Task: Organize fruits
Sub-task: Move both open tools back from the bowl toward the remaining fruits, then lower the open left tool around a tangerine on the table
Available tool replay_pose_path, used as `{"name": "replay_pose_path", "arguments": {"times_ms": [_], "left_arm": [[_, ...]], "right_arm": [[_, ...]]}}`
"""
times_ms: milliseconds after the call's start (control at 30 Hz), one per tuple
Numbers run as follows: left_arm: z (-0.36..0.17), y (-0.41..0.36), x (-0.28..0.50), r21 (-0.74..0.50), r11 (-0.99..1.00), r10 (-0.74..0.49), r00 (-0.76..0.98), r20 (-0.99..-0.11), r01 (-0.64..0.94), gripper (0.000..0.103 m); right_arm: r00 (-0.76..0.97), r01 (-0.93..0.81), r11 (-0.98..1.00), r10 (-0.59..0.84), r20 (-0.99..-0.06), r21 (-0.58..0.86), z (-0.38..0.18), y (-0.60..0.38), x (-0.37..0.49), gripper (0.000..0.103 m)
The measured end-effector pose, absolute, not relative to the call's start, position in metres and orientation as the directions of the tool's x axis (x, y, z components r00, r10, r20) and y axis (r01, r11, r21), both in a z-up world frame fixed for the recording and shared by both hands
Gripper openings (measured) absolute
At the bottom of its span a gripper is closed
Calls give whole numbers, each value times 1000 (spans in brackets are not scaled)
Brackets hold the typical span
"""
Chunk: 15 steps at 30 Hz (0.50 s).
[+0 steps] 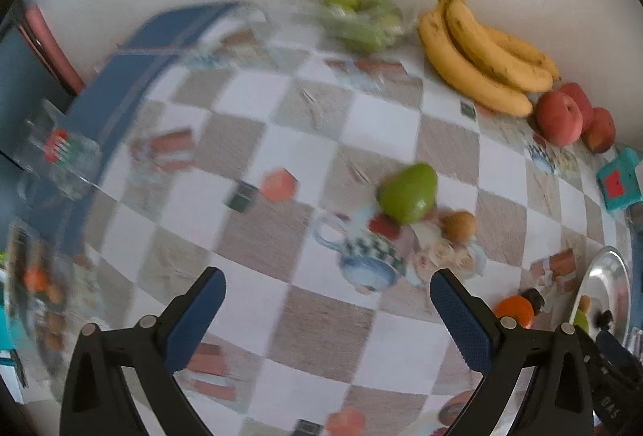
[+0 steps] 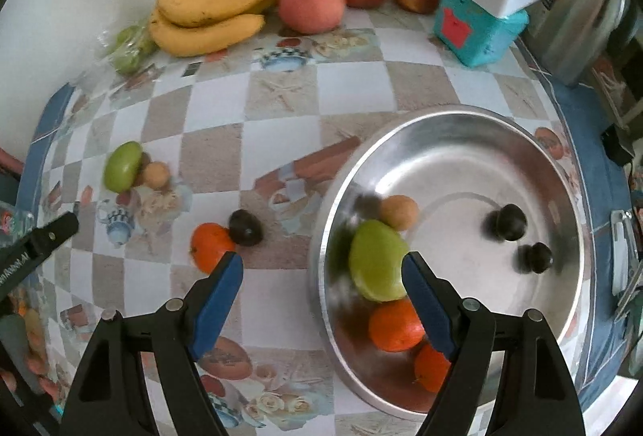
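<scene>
Both grippers' fingers wide, empty: left gripper (image 1: 327,309) over tablecloth (image 1: 257,227), right gripper (image 2: 322,291) at bowl (image 2: 522,138) rim.

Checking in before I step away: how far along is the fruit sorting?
Partly done. The metal bowl already holds a green fruit, two oranges, a small brown fruit and two dark plums. Nothing is in hand: both the left gripper and right gripper are open. An orange, a dark plum, another green fruit and a brown fruit remain on the tablecloth.

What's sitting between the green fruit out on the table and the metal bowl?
An orange touching a dark plum, on the tablecloth, seen in the right wrist view.
</scene>
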State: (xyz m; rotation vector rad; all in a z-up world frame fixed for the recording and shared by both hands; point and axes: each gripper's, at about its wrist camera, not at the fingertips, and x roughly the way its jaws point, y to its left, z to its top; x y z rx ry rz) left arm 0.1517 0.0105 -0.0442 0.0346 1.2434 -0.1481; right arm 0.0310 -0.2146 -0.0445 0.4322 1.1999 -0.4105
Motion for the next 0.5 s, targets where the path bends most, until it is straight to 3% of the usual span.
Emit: {"name": "replay_pose_path", "arguments": {"times_ms": [233, 500], "left_arm": [[-56, -14, 146, -65, 982, -114, 279, -953, 178, 103], [-49, -55, 134, -159, 945, -233, 250, -940, 285, 102]], "right_arm": [[285, 567, 818, -82, -955, 99, -48, -233, 23, 82], [284, 610, 783, -73, -956, 121, -47, -246, 12, 82]]}}
